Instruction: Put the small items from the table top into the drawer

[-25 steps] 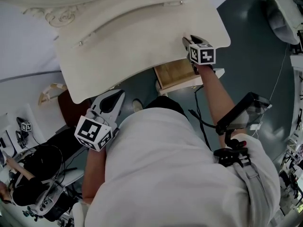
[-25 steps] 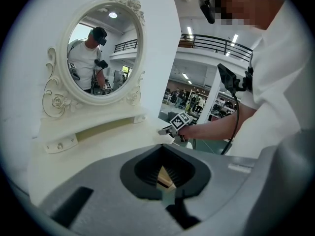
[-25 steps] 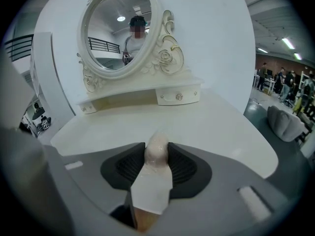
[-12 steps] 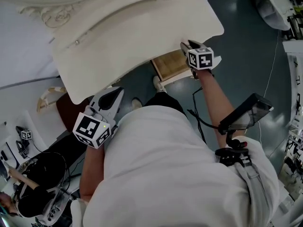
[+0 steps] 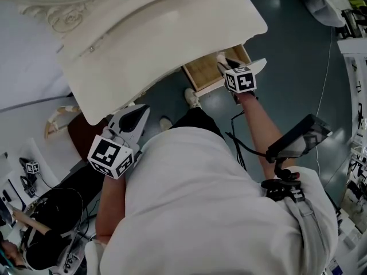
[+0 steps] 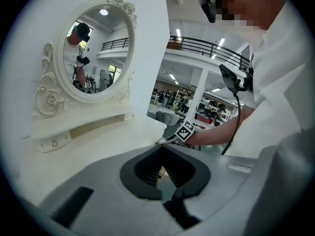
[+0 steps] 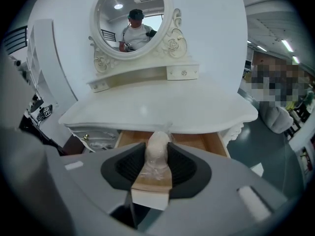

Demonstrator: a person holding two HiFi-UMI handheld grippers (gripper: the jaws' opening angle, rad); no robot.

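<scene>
My right gripper [image 7: 157, 152] is shut on a small pale item in clear wrap [image 7: 158, 137], which pokes out beyond the jaws. In the head view this gripper [image 5: 225, 63] hangs over the open wooden drawer [image 5: 205, 72], which stands out from under the front edge of the white dressing table [image 5: 160, 33]. From the right gripper view the drawer [image 7: 209, 142] lies just ahead and below the item. My left gripper [image 5: 139, 112] is held low beside the person's body, left of the drawer, its jaws [image 6: 161, 151] together with nothing between them.
An oval mirror [image 7: 133, 18] in a carved white frame stands at the back of the table, with a low shelf with two knobs [image 7: 142, 77] under it. A dark red stool [image 5: 86, 133] sits left of the person. Cables and equipment lie on the floor at lower left.
My right gripper has moved with the wrapped item from the table's front edge out over the drawer, and more of the drawer shows. The left gripper has stayed in place.
</scene>
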